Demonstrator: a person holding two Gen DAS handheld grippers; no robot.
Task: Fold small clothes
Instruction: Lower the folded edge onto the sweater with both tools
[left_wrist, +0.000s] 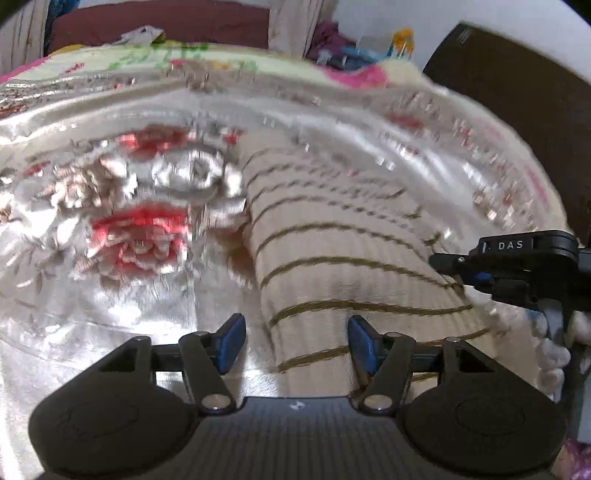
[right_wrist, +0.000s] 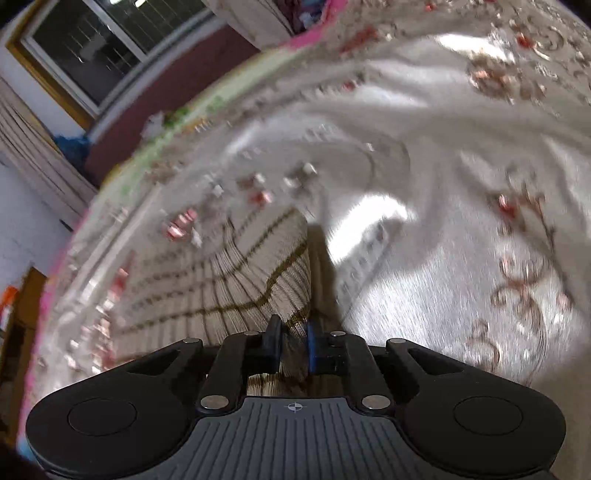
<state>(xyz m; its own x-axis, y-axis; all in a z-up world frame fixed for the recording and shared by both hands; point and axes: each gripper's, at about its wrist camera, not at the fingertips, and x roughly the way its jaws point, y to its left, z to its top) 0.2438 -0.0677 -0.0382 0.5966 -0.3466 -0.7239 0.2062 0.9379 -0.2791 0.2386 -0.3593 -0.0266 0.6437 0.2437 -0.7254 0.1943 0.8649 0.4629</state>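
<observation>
cream ribbed knit garment with olive stripes (left_wrist: 332, 266) lies partly folded on shiny floral bedspread (left_wrist: 110, 221). right gripper (right_wrist: 293, 345) pinches its edge; left gripper (left_wrist: 295, 341) gapes wide over it, holding nothing. further folds likely remain.

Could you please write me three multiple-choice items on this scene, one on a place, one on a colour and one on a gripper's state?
1. Where does the striped garment lie?
A. On the shiny floral bedcover
B. On a wooden chair
C. In a basket

2. What colour are the garment's stripes?
A. Bright blue
B. Olive brown
C. Pink

3. How does the right gripper stand?
A. Wide open above the cloth
B. Shut on a hanger
C. Shut on the garment's edge

Answers: 1 A, the bedcover surrounds it on all sides; 2 B, thin olive lines cross the cream knit; 3 C, the pads pinch striped fabric between them.
</observation>
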